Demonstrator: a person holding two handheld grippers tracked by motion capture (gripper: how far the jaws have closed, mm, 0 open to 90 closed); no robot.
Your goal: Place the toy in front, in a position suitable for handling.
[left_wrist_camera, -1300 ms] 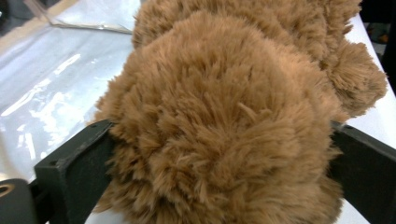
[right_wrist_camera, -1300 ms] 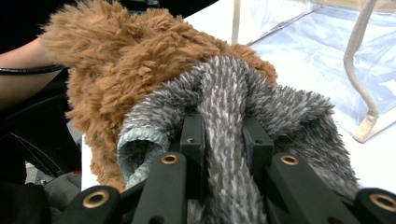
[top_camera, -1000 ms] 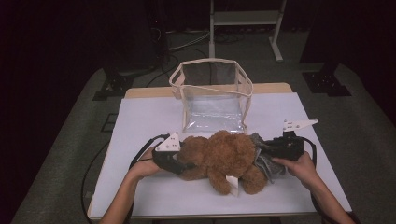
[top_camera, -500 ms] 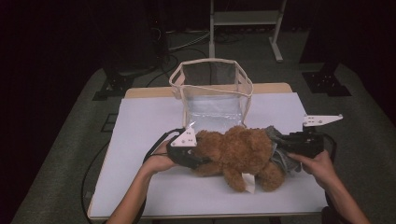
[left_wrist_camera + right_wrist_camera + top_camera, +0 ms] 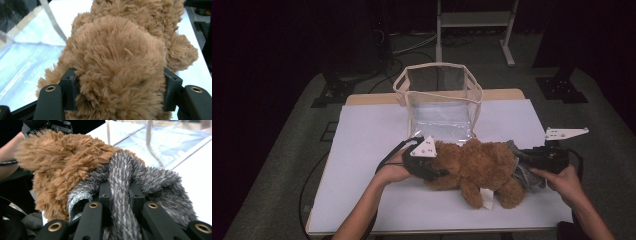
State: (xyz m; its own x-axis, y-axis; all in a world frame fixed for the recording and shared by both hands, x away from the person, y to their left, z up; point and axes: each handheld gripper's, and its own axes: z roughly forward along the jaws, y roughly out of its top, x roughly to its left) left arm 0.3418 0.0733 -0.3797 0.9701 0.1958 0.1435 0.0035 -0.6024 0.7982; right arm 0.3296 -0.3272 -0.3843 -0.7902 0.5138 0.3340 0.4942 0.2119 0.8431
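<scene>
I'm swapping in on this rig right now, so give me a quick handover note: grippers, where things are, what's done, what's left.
Left gripper: shut on the teddy bear, brown fur bulging between the pads.
Right gripper: shut on the bear's grey fabric.
The bear hangs between both grippers, just in front of the clear bag, which stands open on the white table.
Done: bear gripped at both ends.
Left: probably putting it into the bag.
</scene>
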